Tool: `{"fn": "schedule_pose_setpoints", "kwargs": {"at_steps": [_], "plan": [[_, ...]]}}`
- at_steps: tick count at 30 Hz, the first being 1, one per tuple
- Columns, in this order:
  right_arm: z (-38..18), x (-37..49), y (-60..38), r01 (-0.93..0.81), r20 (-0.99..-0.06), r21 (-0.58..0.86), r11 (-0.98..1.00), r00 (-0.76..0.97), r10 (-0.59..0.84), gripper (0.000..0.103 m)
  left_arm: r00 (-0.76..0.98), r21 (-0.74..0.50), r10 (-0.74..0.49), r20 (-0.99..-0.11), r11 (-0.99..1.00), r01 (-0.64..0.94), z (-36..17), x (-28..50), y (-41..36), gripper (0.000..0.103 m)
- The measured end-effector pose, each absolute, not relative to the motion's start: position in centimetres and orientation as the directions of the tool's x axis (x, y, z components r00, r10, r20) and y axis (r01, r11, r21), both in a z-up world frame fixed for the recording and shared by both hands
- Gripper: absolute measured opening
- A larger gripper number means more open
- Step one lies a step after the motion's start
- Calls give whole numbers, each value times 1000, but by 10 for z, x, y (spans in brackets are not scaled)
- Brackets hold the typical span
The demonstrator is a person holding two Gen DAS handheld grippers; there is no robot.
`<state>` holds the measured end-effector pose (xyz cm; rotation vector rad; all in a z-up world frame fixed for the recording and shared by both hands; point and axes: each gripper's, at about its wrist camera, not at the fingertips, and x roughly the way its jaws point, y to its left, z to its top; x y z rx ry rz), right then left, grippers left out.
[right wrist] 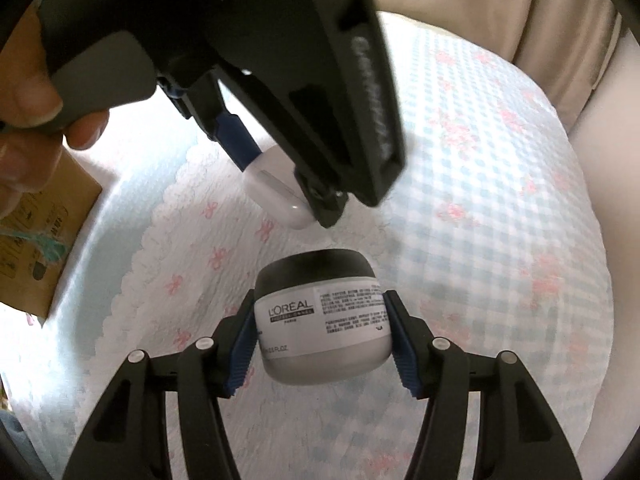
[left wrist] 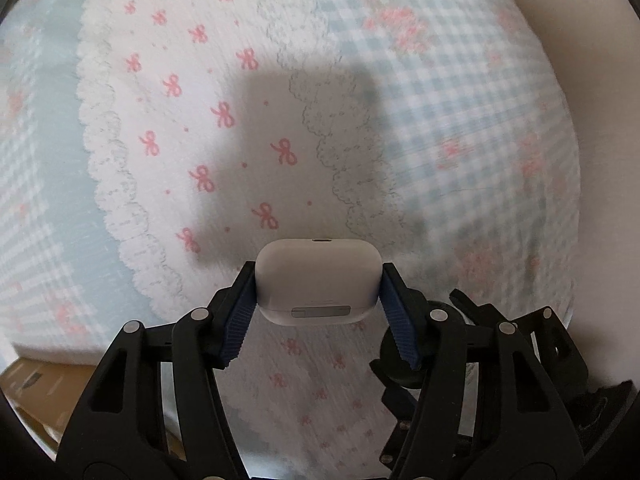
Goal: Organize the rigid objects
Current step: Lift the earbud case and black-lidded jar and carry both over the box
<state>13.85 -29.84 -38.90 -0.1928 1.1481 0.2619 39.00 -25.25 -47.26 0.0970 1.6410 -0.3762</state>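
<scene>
My left gripper is shut on a white earbud case and holds it above the bed cover. The case also shows in the right wrist view, held in the left gripper above and beyond the jar. My right gripper is shut on a grey L'Oreal jar with a black lid, held above the cover.
The cover is blue gingham with a white panel of pink bows and scalloped lace. A brown cardboard box lies at the bed's left edge; it also shows in the left wrist view. A beige pillow lies at the far right.
</scene>
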Motion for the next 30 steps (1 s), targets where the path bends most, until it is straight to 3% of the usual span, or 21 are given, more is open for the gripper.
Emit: {"fn": "schedule_pose_setpoints", "kwargs": {"at_steps": [20, 30], "plan": [[-181, 96, -305, -107, -855, 11, 994, 515, 65, 55, 201, -304, -344, -917, 930, 205, -255, 304, -173, 57], [-115, 81, -248, -141, -838, 72, 987, 529, 137, 55, 342, -296, -328, -881, 944, 145, -178, 233, -82, 57]]}}
